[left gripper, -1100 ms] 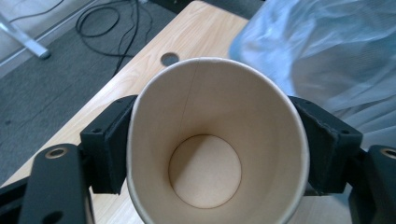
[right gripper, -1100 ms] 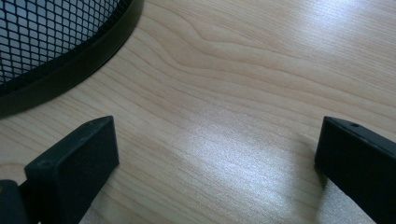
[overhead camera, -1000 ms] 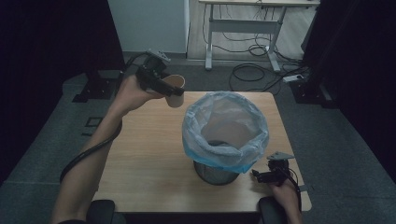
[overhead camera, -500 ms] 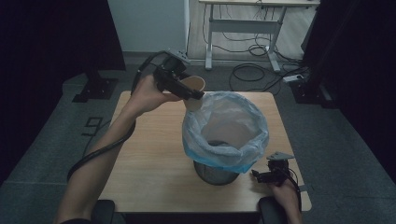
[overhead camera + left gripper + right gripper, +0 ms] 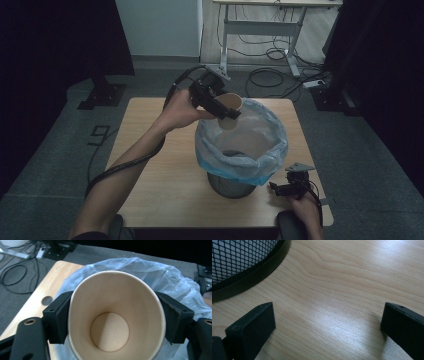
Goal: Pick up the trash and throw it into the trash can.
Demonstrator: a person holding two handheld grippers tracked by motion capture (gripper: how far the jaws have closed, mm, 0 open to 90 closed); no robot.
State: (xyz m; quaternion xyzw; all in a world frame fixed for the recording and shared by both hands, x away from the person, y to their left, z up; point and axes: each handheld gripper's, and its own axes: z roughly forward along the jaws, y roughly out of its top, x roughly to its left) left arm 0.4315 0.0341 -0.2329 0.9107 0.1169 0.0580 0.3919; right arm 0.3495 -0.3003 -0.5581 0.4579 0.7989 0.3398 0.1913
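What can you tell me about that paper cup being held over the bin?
The paper cup is plain tan, with a rolled rim, a side seam and a round flat bottom, and it looks empty. The left tool clamps its wall from both sides, squeezing the mouth slightly oval. It hangs tilted over the far edge of the bin's blue plastic bag, above the table.

The left gripper (image 5: 226, 111) holds a paper cup (image 5: 229, 106) over the bag-lined bin's (image 5: 235, 156) rim.
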